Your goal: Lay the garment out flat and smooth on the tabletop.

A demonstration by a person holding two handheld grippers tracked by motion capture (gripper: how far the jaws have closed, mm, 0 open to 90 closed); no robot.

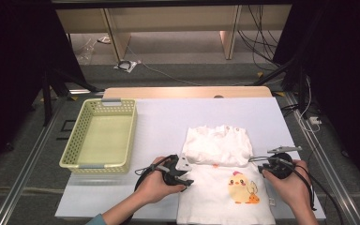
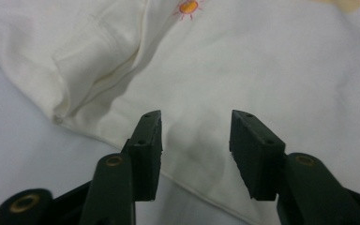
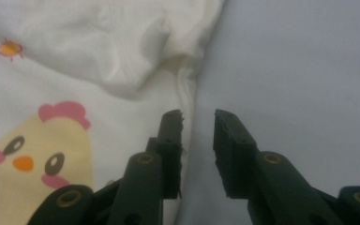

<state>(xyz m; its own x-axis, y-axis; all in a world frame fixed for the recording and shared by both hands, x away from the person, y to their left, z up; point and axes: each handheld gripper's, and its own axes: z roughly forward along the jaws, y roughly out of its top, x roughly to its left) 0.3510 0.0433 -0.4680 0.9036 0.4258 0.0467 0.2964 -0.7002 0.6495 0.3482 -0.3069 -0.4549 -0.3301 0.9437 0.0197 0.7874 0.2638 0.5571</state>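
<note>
High view adds a basket (image 1: 101,136) — beside the shirt (image 1: 225,187).

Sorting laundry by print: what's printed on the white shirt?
A yellow chick with pink comb on the shirt, clearest in the right gripper view.

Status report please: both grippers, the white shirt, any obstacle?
Left gripper and right gripper open at shirt edges, nothing gripped. Top folded down. Basket apart, left.

Lab: black curtains (image 1: 9,70), floor cables (image 1: 262,42), framed table (image 1: 168,117)
</note>
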